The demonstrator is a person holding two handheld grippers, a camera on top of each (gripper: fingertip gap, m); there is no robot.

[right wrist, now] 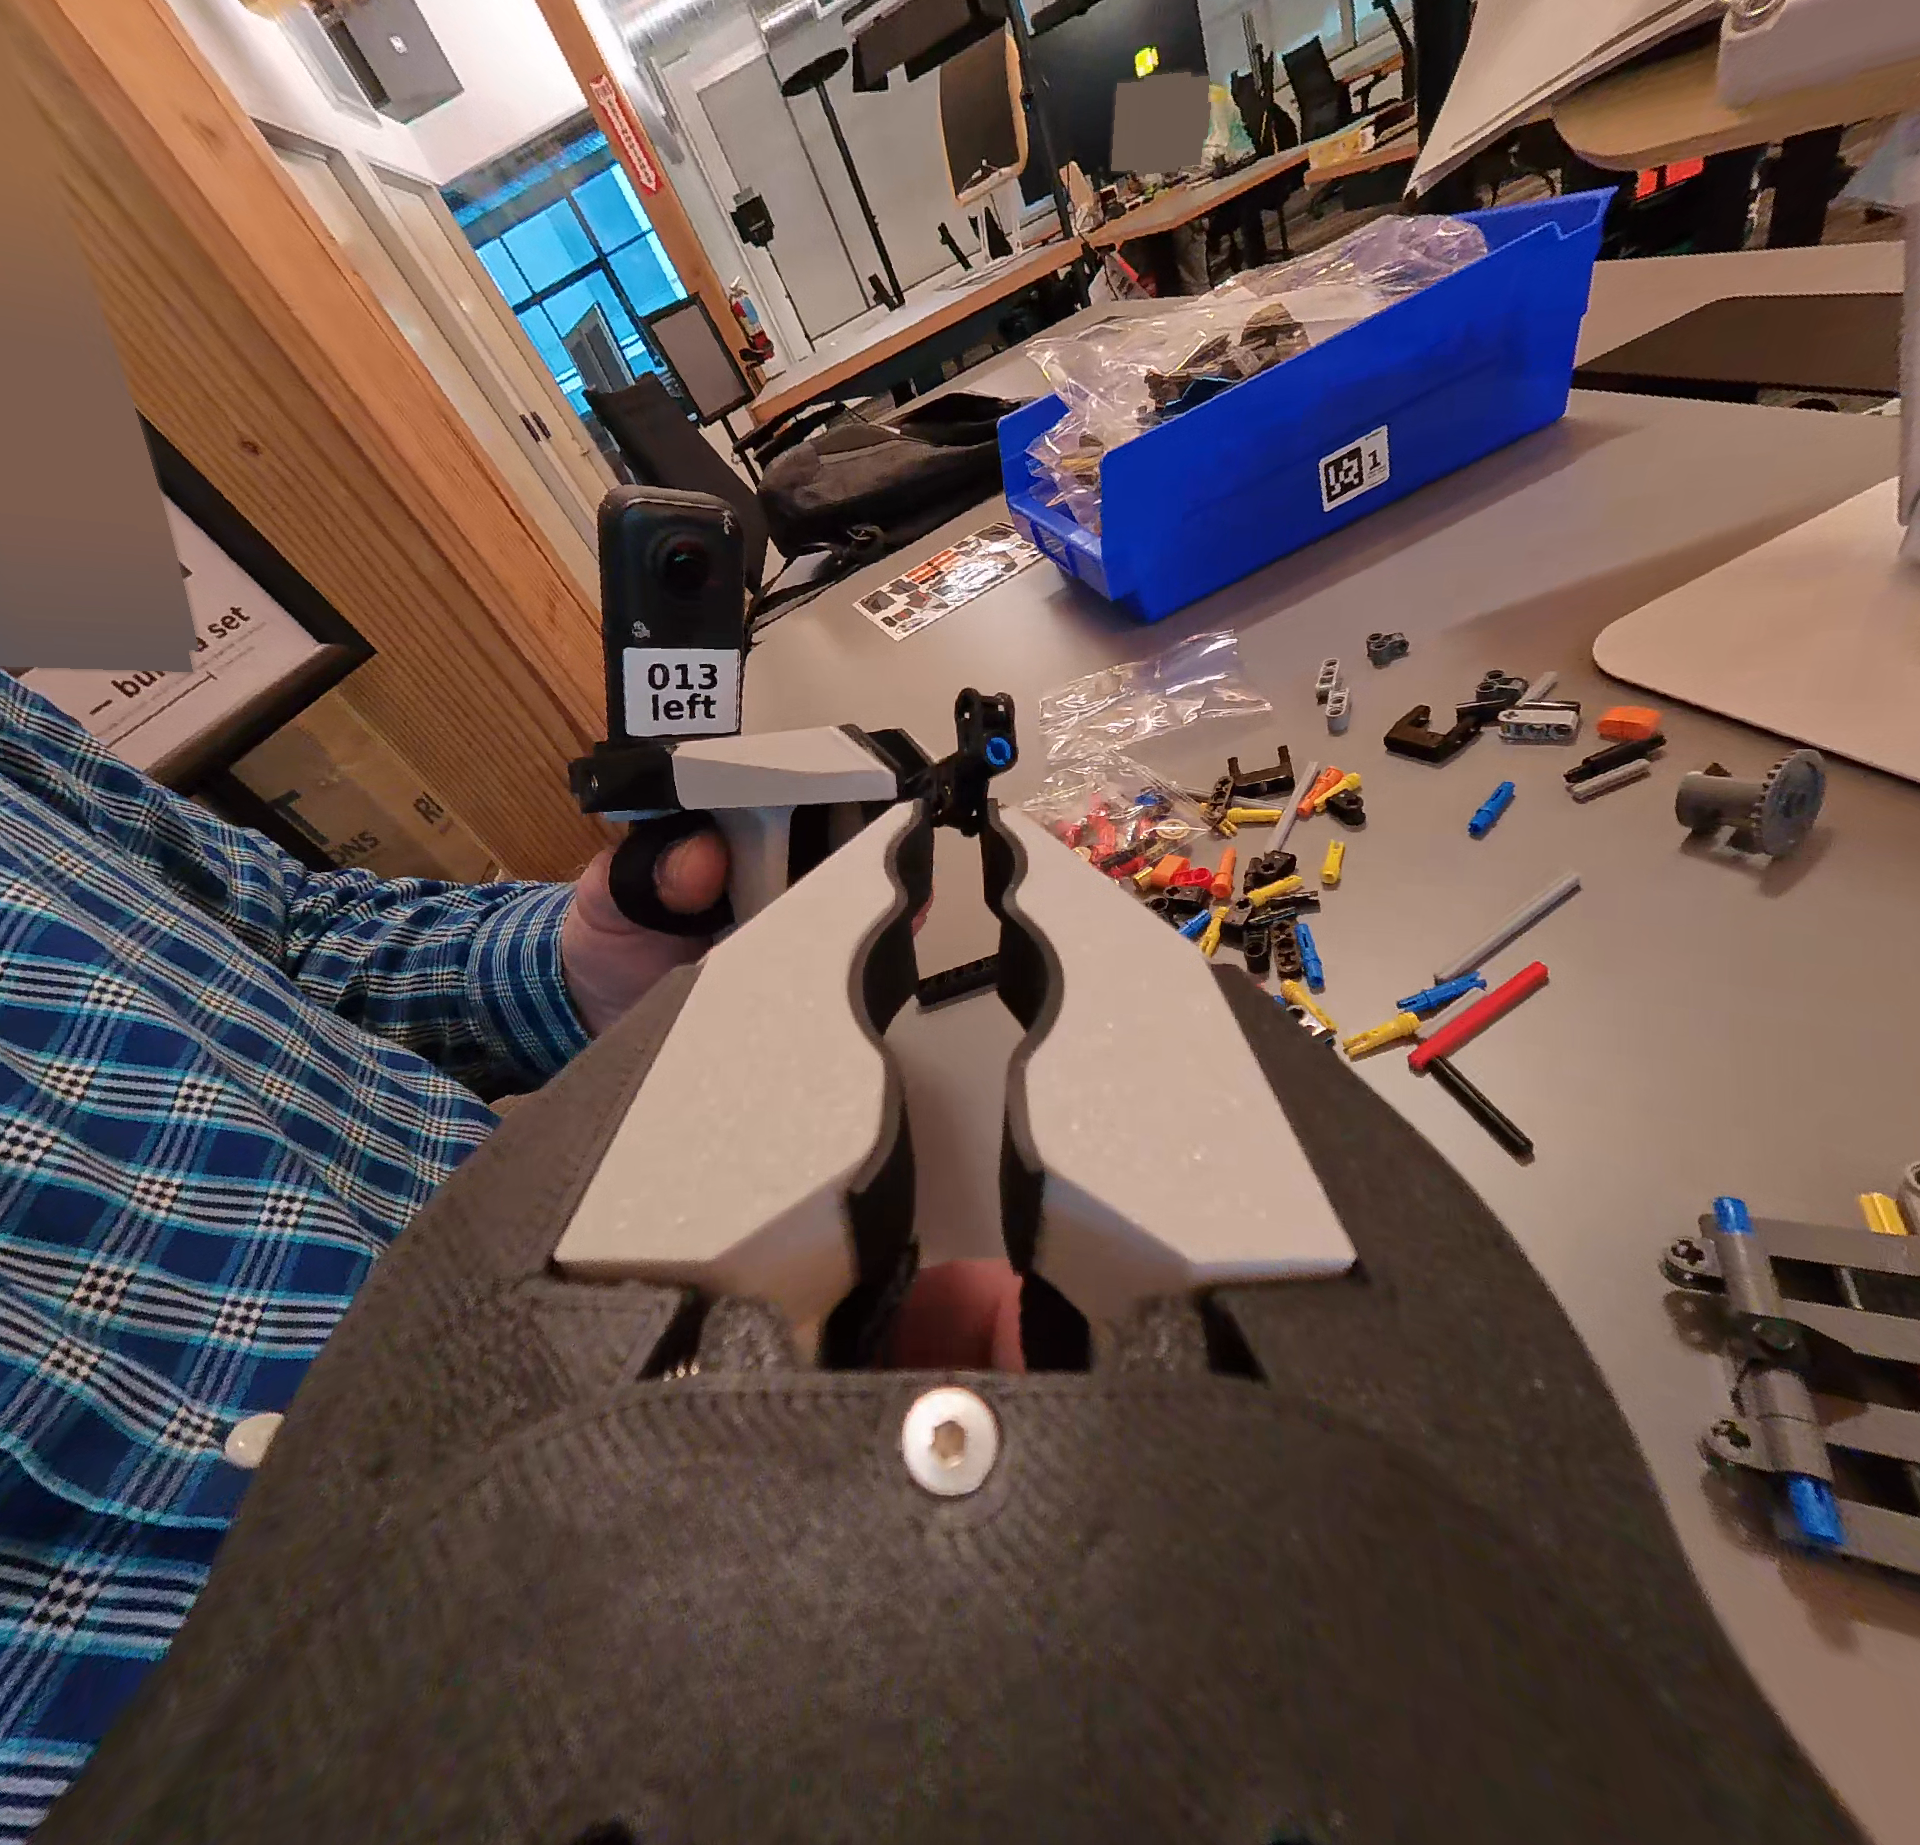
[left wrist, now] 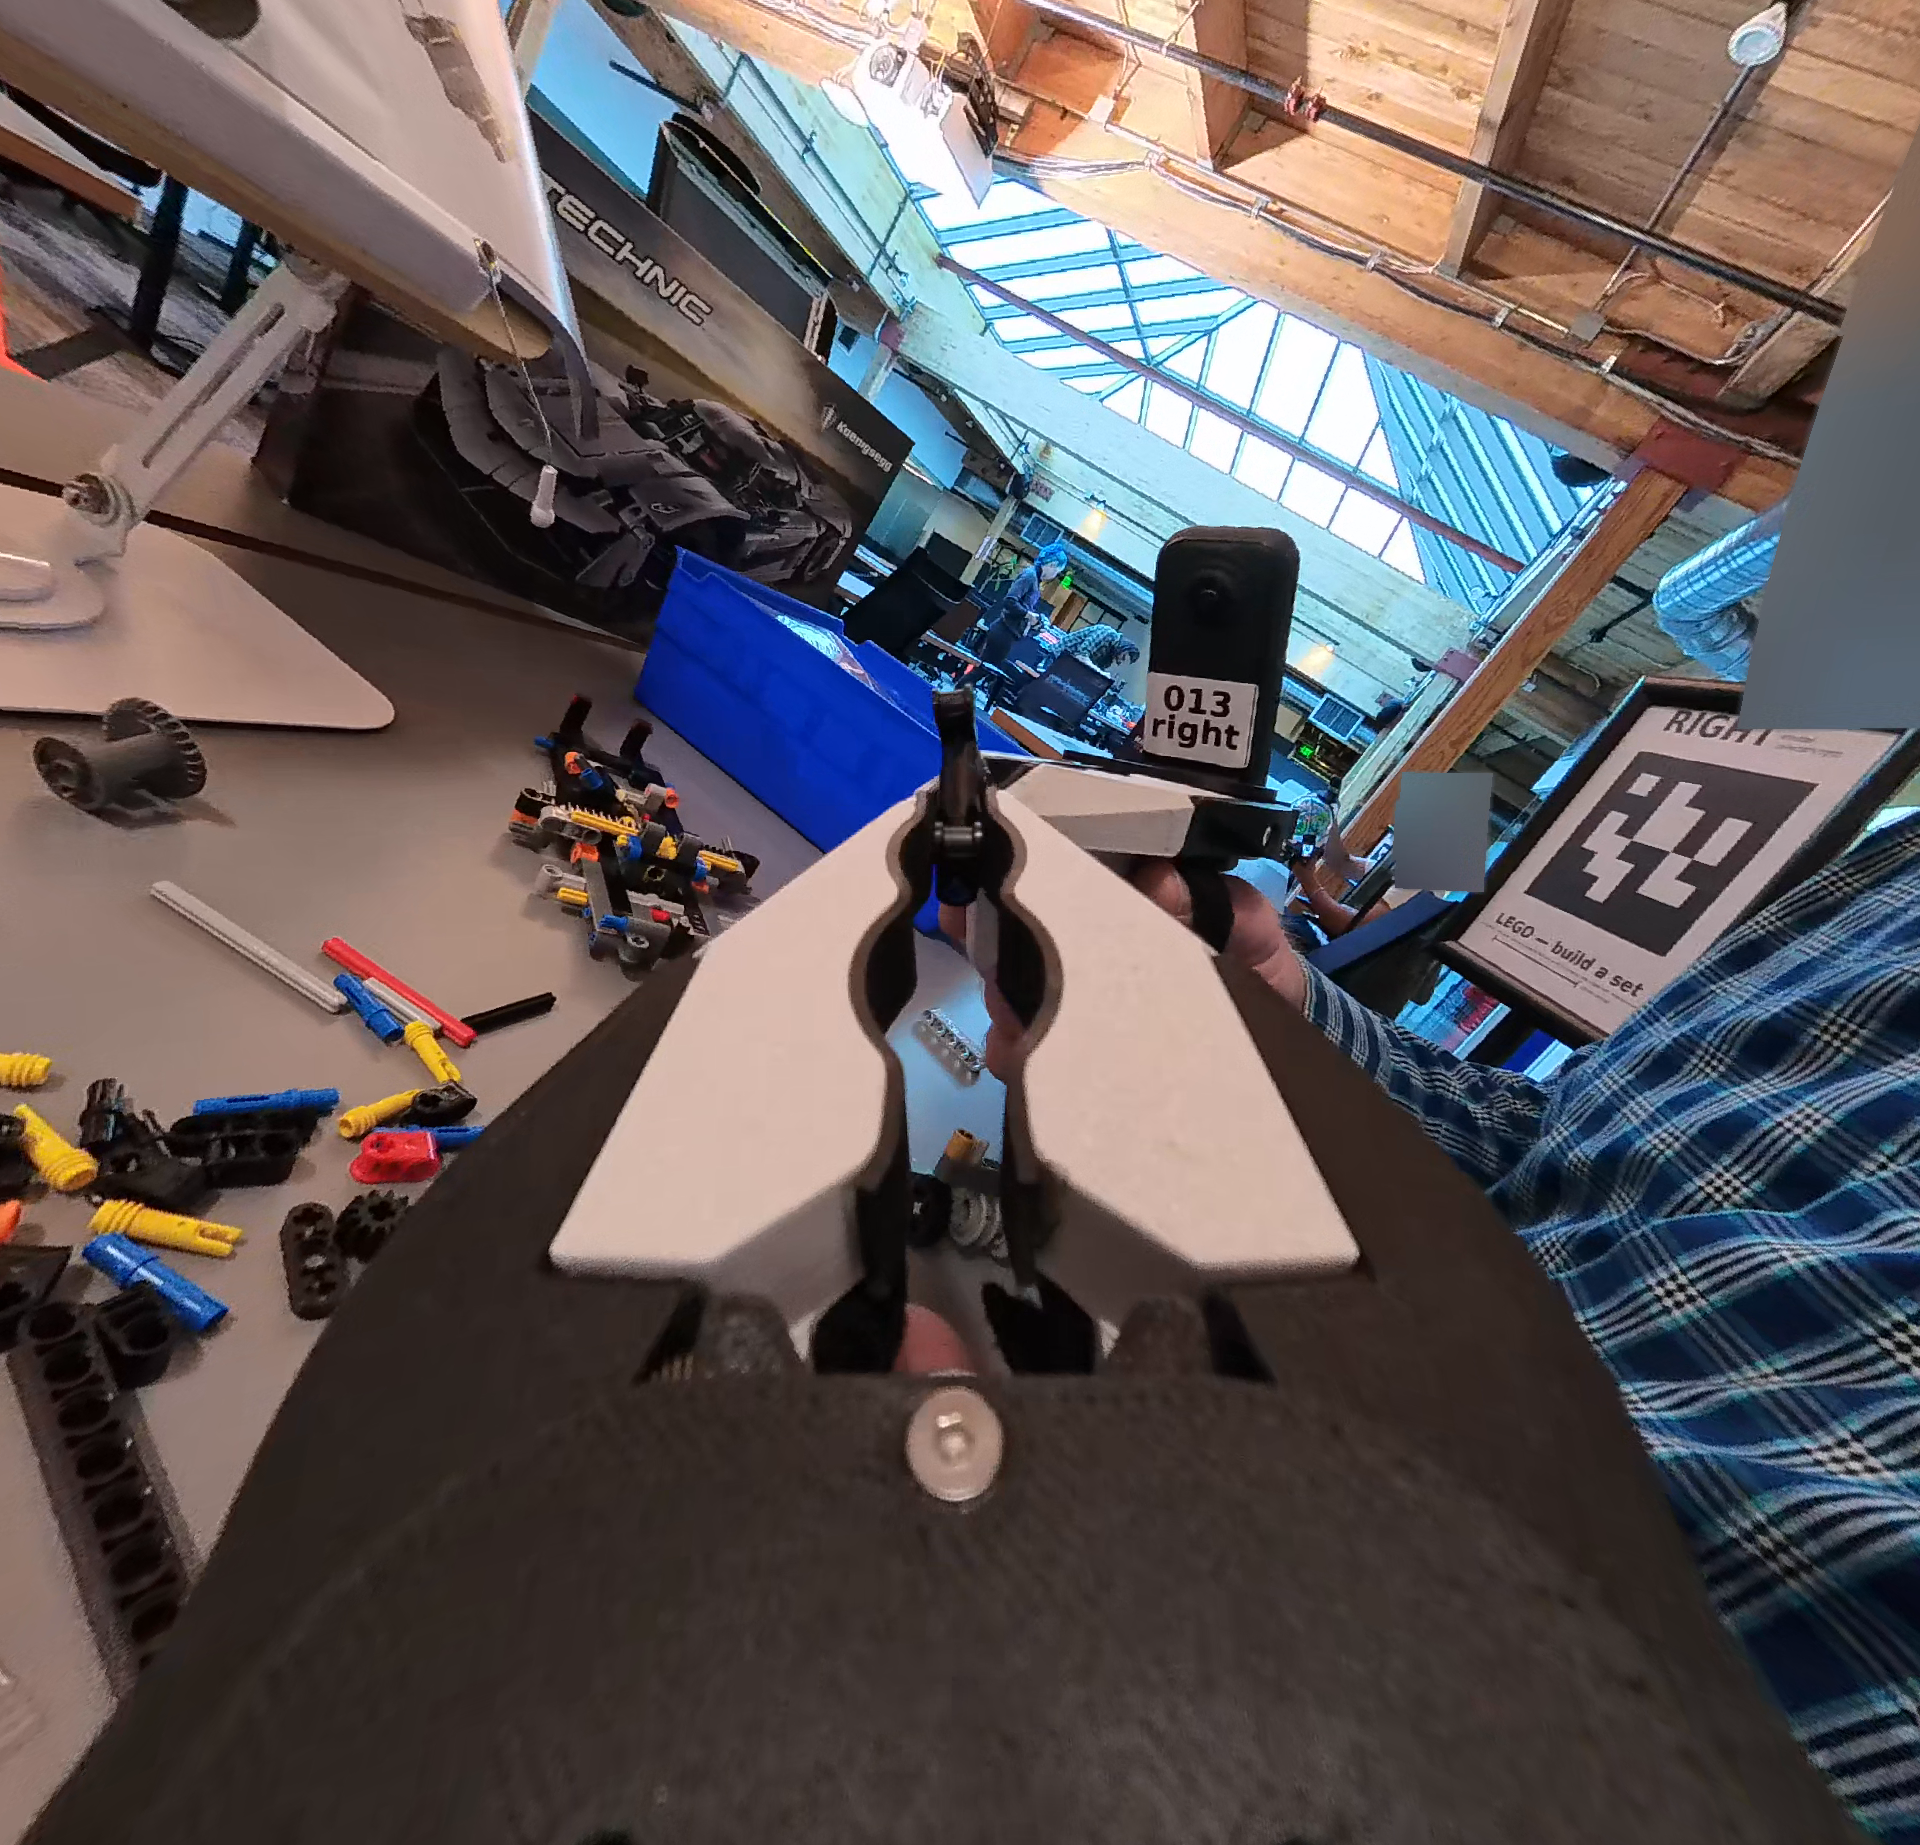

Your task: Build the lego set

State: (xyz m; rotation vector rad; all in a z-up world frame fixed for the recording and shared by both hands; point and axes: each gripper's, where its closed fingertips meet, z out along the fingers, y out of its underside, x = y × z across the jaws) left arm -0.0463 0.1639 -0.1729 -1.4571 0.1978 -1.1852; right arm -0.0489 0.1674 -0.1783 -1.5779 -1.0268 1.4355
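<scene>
Left gripper (left wrist: 956, 803) and right gripper (right wrist: 961, 808) meet tip to tip above the table (right wrist: 1662, 1068), both clamped on one small black connector piece (right wrist: 977, 756) carrying a blue pin (right wrist: 997, 751). Loose parts (right wrist: 1247, 881) lie beyond, right of the right gripper.

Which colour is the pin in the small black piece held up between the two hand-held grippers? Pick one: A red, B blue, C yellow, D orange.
B: the right wrist view shows a blue pin seated in the small black piece above the table.
</scene>
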